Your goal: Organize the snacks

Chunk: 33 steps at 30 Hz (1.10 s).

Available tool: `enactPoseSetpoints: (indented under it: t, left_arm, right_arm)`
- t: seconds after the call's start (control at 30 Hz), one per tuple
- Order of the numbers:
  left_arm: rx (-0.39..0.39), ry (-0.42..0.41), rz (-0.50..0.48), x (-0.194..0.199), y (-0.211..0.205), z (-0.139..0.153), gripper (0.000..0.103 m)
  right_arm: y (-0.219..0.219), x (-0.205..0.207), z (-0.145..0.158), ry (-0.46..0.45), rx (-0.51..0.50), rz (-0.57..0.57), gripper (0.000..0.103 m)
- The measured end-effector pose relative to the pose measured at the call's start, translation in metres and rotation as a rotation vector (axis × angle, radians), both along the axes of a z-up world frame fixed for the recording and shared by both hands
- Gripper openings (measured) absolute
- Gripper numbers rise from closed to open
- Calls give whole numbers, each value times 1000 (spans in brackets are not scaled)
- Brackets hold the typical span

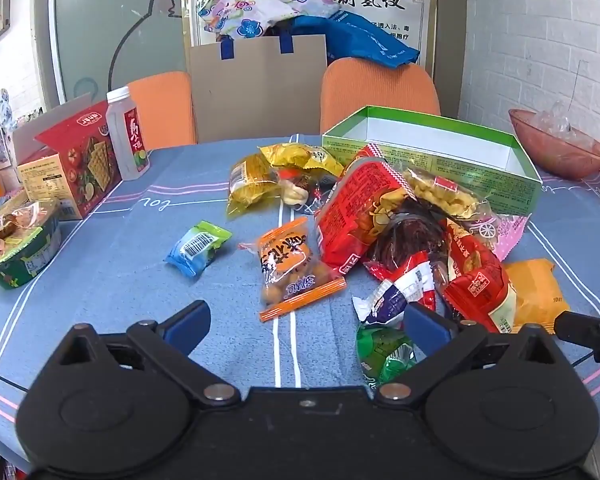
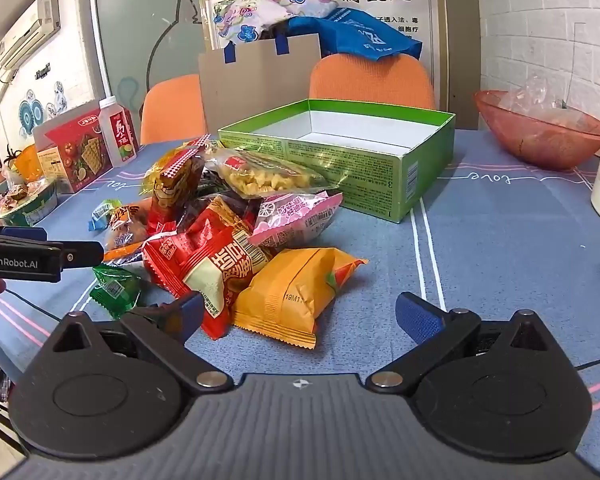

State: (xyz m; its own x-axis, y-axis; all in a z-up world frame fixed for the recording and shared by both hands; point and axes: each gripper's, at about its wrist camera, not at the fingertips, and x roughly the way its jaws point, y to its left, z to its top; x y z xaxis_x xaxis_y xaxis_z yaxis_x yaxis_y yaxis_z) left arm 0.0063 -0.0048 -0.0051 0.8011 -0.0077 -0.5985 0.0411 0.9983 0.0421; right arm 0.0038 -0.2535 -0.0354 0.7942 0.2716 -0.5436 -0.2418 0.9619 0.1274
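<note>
A heap of snack packets [image 2: 236, 216] lies in the middle of the surface [image 2: 500, 240], which wears a blue cloth with white and pink lines. Just behind the heap stands an open green box [image 2: 340, 160], its white inside bare as far as can be seen. An orange packet [image 2: 288, 292] and a red packet [image 2: 204, 268] lie at the near edge of the heap; a small blue-green packet [image 1: 198, 246] and an orange nut packet [image 1: 288, 264] lie apart to the left. Farther left are a red cracker box [image 1: 84, 152] and a white bottle [image 1: 126, 136]; a reddish bowl [image 2: 540, 132] sits to the right. Two orange chairs [image 2: 372, 80] and a white brick wall [image 2: 540, 20] (with a poster beside it) close the room.

The left gripper [image 1: 306, 326] has its blue fingers [image 1: 190, 322] wide apart, holding nothing, above the cloth just short of the nut packet. The right gripper [image 2: 300, 318] is likewise spread and empty, the orange packet lying just ahead between its fingers [image 2: 418, 320].
</note>
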Motion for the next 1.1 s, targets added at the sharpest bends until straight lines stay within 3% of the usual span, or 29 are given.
enactPoseSetpoints:
  t: [1.1]
  left_arm:
    - [-19,10,-14,0,-7,-3,103]
  right_arm:
    - [3,-2,-4,12,18,11,103]
